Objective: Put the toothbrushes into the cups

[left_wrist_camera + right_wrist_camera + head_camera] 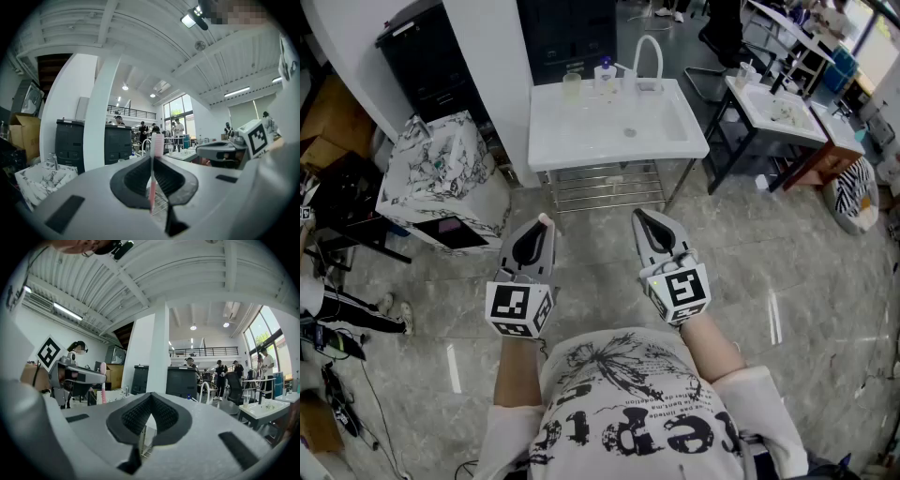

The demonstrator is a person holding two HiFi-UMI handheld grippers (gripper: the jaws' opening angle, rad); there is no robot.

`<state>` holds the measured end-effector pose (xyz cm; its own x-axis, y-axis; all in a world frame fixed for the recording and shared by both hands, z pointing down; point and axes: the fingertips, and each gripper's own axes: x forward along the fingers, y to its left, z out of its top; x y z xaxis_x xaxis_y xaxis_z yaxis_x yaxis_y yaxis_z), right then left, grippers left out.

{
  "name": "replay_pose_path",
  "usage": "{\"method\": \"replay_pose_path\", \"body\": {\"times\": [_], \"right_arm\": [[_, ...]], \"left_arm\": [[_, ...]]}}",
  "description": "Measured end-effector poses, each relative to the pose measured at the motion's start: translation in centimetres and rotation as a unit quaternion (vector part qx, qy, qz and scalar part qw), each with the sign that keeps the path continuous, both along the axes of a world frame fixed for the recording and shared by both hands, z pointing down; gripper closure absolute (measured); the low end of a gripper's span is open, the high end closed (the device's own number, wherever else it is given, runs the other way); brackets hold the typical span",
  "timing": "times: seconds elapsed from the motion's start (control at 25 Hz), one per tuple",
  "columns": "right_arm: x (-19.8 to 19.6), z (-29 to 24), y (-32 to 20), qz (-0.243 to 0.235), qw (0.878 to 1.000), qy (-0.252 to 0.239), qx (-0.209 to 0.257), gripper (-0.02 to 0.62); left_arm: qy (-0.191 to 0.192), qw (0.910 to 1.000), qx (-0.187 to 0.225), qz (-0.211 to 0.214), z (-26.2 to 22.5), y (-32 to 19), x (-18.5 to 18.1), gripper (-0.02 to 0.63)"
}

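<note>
We are early in the task. The left gripper (536, 234) has its jaws clamped on a pink toothbrush (152, 173), which stands upright between the pads with its bristle head above the jaw tips. No brush that we can see is in a cup yet. The clear cup (572, 88) sits at the back of the white sink counter (581, 141), beside a blue-capped bottle (605, 75) and the curved faucet (649, 52), well apart from both grippers, which are held over the marble floor in front of us. The right gripper (645, 223) has its jaws closed together with nothing between them. By our reckoning, what is left is to carry the pink brush to the counter, stand it in the cup, and then deal with any other brushes.

Much is hard to make out. From the head view the cup is too small for us to tell whether it already holds anything. We cannot say whether a second cup stands near the faucet. We find no other toothbrush in any view. The left gripper view shows the counter only as a sliver behind the brush.
</note>
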<state>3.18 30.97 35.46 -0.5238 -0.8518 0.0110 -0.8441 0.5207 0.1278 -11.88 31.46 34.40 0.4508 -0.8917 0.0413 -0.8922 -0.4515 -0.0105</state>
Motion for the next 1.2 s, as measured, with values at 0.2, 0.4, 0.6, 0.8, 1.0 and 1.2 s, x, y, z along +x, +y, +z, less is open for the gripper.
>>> {"method": "replay_pose_path", "body": {"times": [0.2, 0.4, 0.6, 0.8, 1.0, 1.2], "right_arm": [[-0.5, -0.1, -0.5, -0.003, 1.000, 0.006, 0.001, 0.604], [-0.7, 0.4, -1.0, 0.005, 1.000, 0.004, -0.002, 0.606], [-0.1, 0.1, -1.7, 0.030, 0.999, -0.019, -0.001, 0.604], [-0.1, 1.0, -3.6, 0.036, 0.999, -0.018, -0.016, 0.604], [-0.7, 2.3, -6.9, 0.019, 0.999, -0.026, -0.025, 0.604], [-0.9, 3.5, -12.6, -0.002, 1.000, -0.009, -0.021, 0.604]], "left_arm": [[0.004, 1.0000, 0.007, 0.001, -0.4, -0.6, -0.3, 0.581], [0.001, 0.9999, 0.012, 0.004, -0.3, -1.0, -0.3, 0.581], [0.005, 0.9999, 0.011, 0.005, 0.0, -1.6, -0.7, 0.581], [0.016, 0.9998, 0.008, 0.005, 1.0, -2.7, -0.9, 0.581], [0.020, 0.9996, 0.016, -0.009, 1.9, -5.6, -1.3, 0.581], [-0.004, 0.9996, 0.016, -0.023, 2.3, -10.8, -0.2, 0.581]]}}
